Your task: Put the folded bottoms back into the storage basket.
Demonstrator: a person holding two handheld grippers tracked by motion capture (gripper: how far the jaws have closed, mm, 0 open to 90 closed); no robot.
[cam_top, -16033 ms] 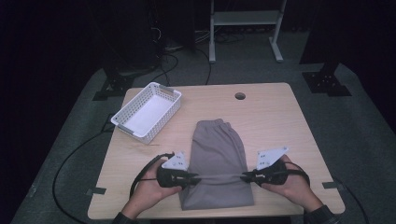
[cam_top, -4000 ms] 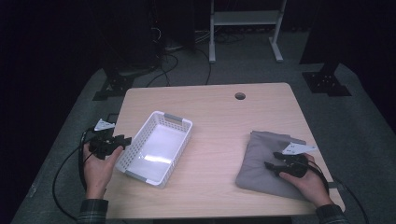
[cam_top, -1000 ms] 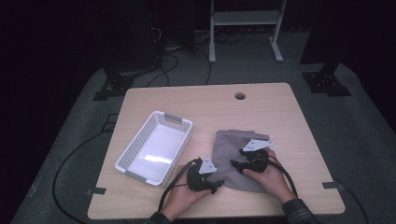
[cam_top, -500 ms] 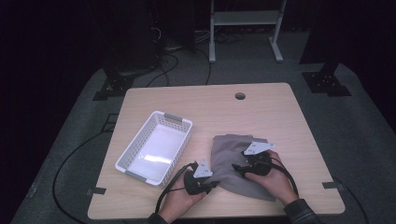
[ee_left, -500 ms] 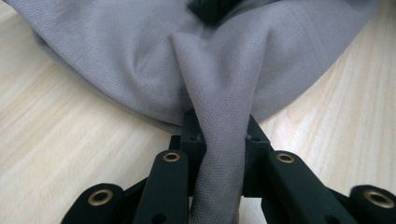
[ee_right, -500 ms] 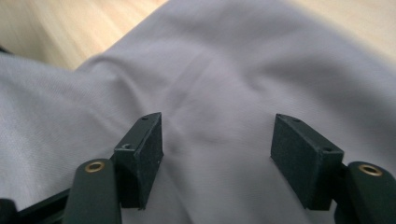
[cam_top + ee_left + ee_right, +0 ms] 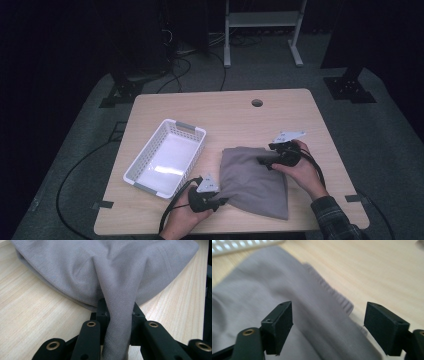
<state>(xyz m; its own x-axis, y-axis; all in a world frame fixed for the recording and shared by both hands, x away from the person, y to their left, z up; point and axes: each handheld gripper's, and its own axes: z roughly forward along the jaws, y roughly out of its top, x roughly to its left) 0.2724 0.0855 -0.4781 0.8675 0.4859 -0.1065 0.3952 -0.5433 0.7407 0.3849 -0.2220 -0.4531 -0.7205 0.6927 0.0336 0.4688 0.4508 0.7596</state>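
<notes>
- Lying folded on the near right part of the wooden table (image 7: 240, 110), the grey garment (image 7: 255, 182) sits just to the right of the white basket (image 7: 150, 157) and apart from it
- Its near left corner is drawn into a ridge of cloth that runs between the jaws of the left gripper (image 7: 220, 201); in the left gripper view the fold (image 7: 117, 322) passes straight through the closed black jaws, so this gripper is clamped on the garment
- A ribbed hem (image 7: 337, 298) runs along the garment's far edge in the right gripper view, with bare table beyond it
- The right gripper (image 7: 263, 163) hovers over the garment's far right corner; its jaws have just been opening and stand wide apart above the cloth, pressing on nothing
- The person's left hand (image 7: 182, 222) comes in at the bottom edge of the high view, and the right hand (image 7: 300, 172), with a plaid sleeve (image 7: 332, 217) behind it, reaches in from the lower right
- The white basket lies at a slant on the left half of the table
- A round hole (image 7: 257, 102) shows in the tabletop near its far edge
</notes>
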